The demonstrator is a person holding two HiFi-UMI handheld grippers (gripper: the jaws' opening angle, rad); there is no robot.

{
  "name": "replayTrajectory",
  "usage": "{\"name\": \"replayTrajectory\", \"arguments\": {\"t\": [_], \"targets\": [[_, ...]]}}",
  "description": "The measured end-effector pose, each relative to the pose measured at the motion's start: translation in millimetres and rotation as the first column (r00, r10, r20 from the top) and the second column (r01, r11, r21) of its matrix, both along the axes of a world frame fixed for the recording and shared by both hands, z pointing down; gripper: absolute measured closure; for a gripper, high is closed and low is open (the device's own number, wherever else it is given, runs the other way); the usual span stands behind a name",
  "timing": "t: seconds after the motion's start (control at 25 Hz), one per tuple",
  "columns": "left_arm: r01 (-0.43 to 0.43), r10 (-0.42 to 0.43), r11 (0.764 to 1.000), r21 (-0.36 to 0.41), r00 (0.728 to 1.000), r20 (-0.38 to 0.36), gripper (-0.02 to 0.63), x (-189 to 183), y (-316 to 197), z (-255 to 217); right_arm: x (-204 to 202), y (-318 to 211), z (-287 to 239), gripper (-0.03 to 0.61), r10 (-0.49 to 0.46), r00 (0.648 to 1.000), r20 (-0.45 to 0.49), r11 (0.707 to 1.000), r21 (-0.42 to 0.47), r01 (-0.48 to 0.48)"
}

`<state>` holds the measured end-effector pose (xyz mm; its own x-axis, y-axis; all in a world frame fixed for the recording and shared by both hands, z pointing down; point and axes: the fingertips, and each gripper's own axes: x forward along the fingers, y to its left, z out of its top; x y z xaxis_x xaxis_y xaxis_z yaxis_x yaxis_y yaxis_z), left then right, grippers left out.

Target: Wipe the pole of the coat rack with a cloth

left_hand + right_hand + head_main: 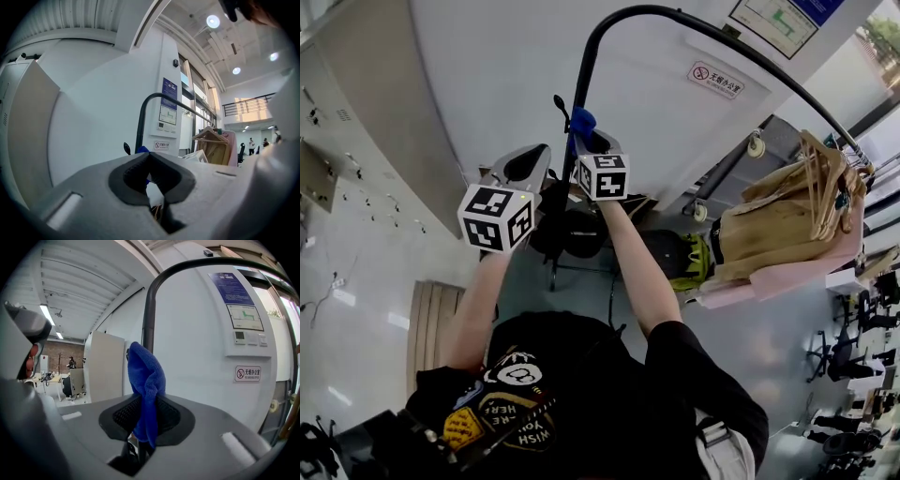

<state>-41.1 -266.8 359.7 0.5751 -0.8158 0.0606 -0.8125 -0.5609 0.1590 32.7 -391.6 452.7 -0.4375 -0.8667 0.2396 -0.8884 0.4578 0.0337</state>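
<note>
The coat rack's black pole rises and bends over to the right as a rail. My right gripper is shut on a blue cloth, and the cloth lies against the pole. In the right gripper view the cloth stands up out of the jaws in front of the pole. My left gripper is held up just left of the pole, shut with nothing between its jaws. The left gripper view shows the pole and a bit of the cloth beyond the left gripper.
Wooden hangers and a beige garment hang on the rail to the right, over a pink item. A black bag sits near the rack's base. Behind is a white wall with a no-smoking sign; a grey cabinet stands left.
</note>
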Motion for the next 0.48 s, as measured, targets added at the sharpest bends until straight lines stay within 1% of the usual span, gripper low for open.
{"name": "replayTrajectory", "arguments": {"t": [0.08, 0.16, 0.24, 0.36, 0.48], "targets": [[-0.003, 0.002, 1.0, -0.005, 1.0, -0.001, 0.614, 1, 1, 3, 1, 0, 3, 0.505, 0.004, 1.0, -0.013, 1.0, -0.028, -0.004], [-0.003, 0.003, 1.0, -0.005, 1.0, -0.004, 0.614, 0, 0, 3, 1, -3, -12, 0.503, 0.009, 0.999, -0.039, 0.999, -0.033, -0.01], [0.002, -0.002, 1.0, -0.001, 1.0, -0.012, 0.614, -2, 0, 1, -1, -8, -48, 0.505, 0.006, 0.999, -0.044, 1.0, 0.015, -0.005], [0.003, -0.003, 1.0, 0.003, 1.0, -0.021, 0.613, -2, 0, -2, -1, -12, -113, 0.503, 0.004, 1.0, -0.027, 0.993, 0.12, -0.001], [-0.006, 0.006, 1.0, 0.004, 1.0, -0.022, 0.613, -1, 1, -4, 0, -15, -167, 0.503, 0.019, 1.0, -0.02, 0.983, 0.183, -0.015]]}}
